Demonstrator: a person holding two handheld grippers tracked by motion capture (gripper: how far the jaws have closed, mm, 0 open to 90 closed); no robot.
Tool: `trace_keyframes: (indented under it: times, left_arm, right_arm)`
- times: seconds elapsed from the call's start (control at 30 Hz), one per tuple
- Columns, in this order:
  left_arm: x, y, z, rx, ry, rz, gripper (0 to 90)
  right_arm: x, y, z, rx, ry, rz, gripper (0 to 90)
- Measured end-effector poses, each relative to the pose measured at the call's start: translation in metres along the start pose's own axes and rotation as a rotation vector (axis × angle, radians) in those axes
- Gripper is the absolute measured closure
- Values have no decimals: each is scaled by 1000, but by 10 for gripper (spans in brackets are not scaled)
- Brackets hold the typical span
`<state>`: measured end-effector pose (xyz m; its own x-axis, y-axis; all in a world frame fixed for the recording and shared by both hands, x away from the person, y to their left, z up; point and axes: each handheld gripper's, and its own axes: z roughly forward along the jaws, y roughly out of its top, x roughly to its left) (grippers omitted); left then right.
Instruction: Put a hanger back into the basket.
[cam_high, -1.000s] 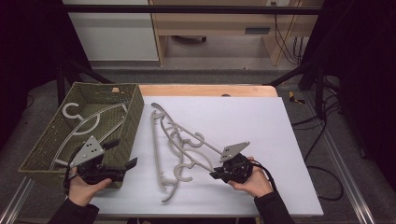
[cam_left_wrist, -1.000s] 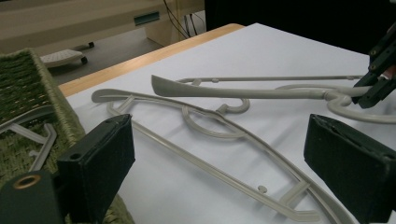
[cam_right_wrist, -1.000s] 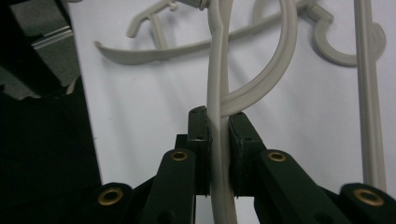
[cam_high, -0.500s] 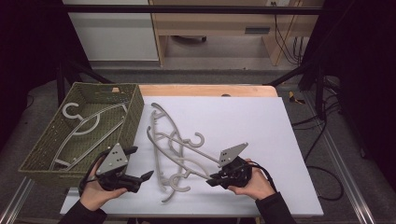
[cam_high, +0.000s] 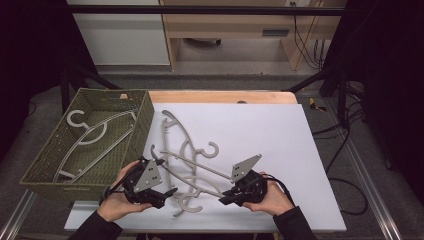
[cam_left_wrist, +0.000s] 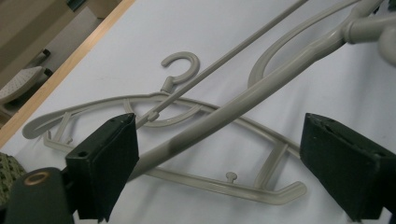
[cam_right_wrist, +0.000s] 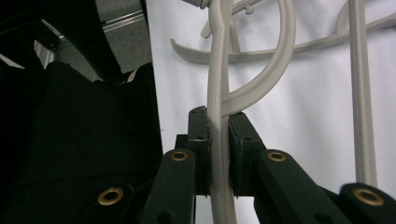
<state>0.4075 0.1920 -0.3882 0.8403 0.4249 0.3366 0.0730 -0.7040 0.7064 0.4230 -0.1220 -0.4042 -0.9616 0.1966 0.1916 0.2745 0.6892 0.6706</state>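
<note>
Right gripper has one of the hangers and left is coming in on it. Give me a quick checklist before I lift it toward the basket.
1. Right gripper shut on the hanger: ok.
2. Left gripper open, hanger arm between its jaws but not yet clamped: not ok.
3. Held hanger free of the other hangers on the table: not ok, they cross.
4. Room in the basket: ok, it holds one hanger with free space.
5. Grip firm enough to lift: cannot tell.
</note>
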Motion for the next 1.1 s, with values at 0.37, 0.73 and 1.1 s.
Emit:
trace_keyframes:
  times: [0.37, 0.73, 1.1]
  left_arm:
    - [-15, 3, 19, 81, -7, 213, 342]
    - [-18, 0, 22, 62, -13, 305, 621]
    - [-21, 1, 18, 51, 19, 349, 678]
  right_arm:
    - [1, 0, 4, 30, 30, -2, 813]
    - [3, 0, 3, 33, 56, -22, 813]
    - [1, -2, -2, -4, 41, -33, 813]
